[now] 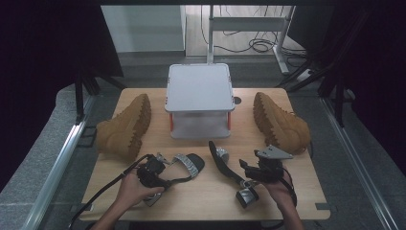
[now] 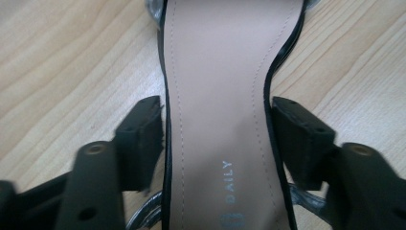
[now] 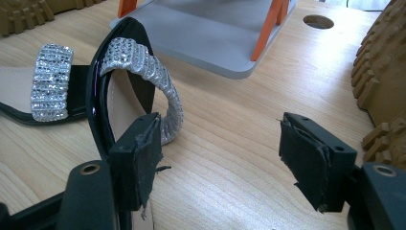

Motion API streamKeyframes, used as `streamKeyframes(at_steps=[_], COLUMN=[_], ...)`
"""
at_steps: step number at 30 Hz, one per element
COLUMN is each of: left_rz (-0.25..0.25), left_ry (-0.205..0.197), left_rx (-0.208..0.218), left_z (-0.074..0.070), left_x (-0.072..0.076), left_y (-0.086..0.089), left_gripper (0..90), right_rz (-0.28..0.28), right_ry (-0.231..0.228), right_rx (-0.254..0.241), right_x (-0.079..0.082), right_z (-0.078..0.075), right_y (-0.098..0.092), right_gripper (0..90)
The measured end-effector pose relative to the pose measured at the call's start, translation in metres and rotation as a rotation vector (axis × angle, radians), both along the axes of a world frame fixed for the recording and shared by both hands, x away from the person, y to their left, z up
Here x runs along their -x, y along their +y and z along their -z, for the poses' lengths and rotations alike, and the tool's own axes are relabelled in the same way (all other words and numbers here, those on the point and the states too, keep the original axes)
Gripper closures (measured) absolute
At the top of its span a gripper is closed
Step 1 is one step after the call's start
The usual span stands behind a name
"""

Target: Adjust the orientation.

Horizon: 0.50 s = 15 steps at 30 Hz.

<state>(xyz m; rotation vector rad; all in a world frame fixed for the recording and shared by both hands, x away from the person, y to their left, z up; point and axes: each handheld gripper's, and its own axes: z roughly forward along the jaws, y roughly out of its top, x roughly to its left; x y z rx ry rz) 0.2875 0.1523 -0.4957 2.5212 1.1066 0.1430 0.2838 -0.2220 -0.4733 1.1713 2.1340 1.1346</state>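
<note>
Left gripper [image 2: 218, 139] astride flat black rhinestone-strapped sandal [image 2: 218, 96], jaws just clear, right gripper [image 3: 230, 153] wide beside tilted black sandal [image 3: 119, 76], light wooden table [image 3: 230, 134]

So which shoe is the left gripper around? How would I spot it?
Start at the grey stand mid-table, then come toward the person's left hand. The sandal lying flat there, sole down, sits between the left gripper jaws. Its twin stands tipped on edge; the boots are tan.

Two black sandals [image 1: 189, 164] [image 1: 224, 164] with glittery silver straps lie mid-table.
</note>
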Motion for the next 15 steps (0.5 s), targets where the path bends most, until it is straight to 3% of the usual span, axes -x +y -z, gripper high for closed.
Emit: streamKeyframes(at_steps=[2,5,10,15], left_rz=[-0.008,-0.006,-0.005,-0.021], left_ry=[0.024,0.047,0.037,0.026], left_rx=[0.001,0.025,0.019,0.048], left_z=[0.0020,0.0025,0.0019,-0.0012], left_x=[-0.0025,-0.0030,-0.0027,-0.0027], left_y=[0.0008,0.0010,0.0013,0.0078], left_gripper=[34.5,41.7,42.8,43.0], right_rz=[0.000,-0.001,0.001,0.001], right_ry=[0.000,-0.001,0.000,-0.003], right_rx=[0.001,0.001,0.000,-0.004], right_x=[0.0001,0.0001,0.0001,0.0003], right_z=[0.0001,0.0000,0.0001,-0.0005], right_y=[0.0001,0.0002,-0.0001,-0.0010], right_gripper=[31.2,31.2,31.2,31.2])
